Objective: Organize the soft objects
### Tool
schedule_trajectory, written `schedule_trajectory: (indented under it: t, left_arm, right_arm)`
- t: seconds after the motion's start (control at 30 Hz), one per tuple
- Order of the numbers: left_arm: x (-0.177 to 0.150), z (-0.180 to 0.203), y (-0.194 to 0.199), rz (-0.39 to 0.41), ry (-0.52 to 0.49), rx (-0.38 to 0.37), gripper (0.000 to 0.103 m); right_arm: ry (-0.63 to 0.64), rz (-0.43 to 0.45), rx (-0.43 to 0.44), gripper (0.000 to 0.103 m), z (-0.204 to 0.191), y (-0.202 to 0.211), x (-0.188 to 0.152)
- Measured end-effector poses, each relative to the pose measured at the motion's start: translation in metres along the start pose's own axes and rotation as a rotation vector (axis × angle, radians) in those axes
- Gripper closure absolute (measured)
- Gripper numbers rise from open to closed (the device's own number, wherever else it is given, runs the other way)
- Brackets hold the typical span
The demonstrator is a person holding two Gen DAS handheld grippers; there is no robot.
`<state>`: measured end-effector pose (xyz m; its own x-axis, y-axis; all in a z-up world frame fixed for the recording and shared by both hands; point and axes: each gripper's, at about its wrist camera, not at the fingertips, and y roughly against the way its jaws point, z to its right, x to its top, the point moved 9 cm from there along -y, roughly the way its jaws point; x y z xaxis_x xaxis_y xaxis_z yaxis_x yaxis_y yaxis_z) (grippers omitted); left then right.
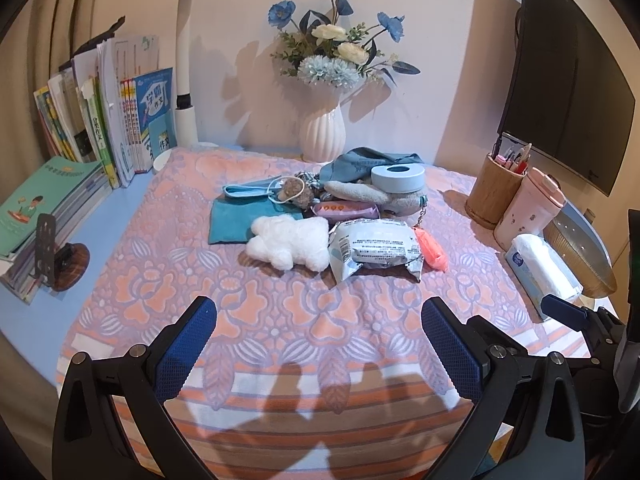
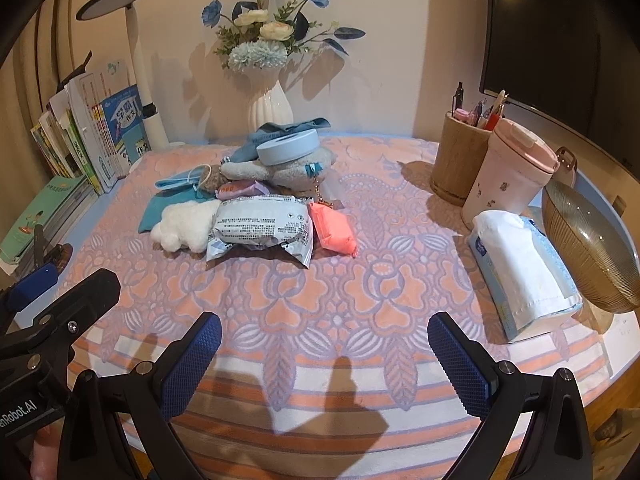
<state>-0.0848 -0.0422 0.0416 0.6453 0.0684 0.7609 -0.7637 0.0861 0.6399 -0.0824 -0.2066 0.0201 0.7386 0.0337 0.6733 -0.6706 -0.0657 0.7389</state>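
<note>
A heap of soft things lies mid-table on a pink flowered cloth [image 1: 280, 320]: a white fluffy toy [image 1: 290, 242], a wet-wipes pack [image 1: 376, 246], an orange-pink pouch [image 1: 431, 250], a teal cloth [image 1: 240, 222], a blue face mask [image 1: 248, 192], a grey plush [image 1: 360, 192] and a blue round box [image 1: 398, 178] on top. The same heap shows in the right wrist view, with the wipes pack [image 2: 260, 228] and pink pouch [image 2: 334, 228] nearest. My left gripper [image 1: 320, 320] and right gripper [image 2: 324, 336] are open, empty, near the front edge, well short of the heap.
Books [image 1: 120, 120] and a lamp [image 1: 186, 92] stand at the back left, a white flower vase [image 1: 322, 132] behind the heap. At right are a wooden pen holder [image 2: 458, 160], a pink cup [image 2: 508, 168], a tissue pack [image 2: 520, 268], a ribbed glass bowl [image 2: 592, 244] and a monitor [image 2: 552, 40].
</note>
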Motion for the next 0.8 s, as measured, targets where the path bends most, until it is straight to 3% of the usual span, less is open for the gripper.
schedule_trajectory:
  t: [0.3,0.47,0.6,0.7,0.8]
  left_arm:
    - [0.005,-0.032,-0.024,-0.024,-0.003,0.023,0.001]
    - [0.022,-0.059,-0.052,-0.097,0.056,-0.052,0.001]
    - [0.035,-0.059,-0.075,-0.121,0.063,-0.076,0.001]
    - [0.040,-0.057,-0.093,-0.134,0.045,-0.060,0.001]
    - [0.044,-0.052,-0.113,-0.159,0.035,-0.065,0.001]
  right_arm:
    - [0.016,-0.033,-0.047,0.000,0.018,-0.025,0.005]
    - [0.003,-0.077,-0.026,0.000,0.036,-0.047,0.014]
    - [0.004,-0.114,0.000,0.001,0.043,-0.066,0.020]
    - [0.001,-0.135,0.016,0.006,0.046,-0.079,0.027]
    - [-0.024,-0.162,0.063,0.018,0.045,-0.091,0.032]
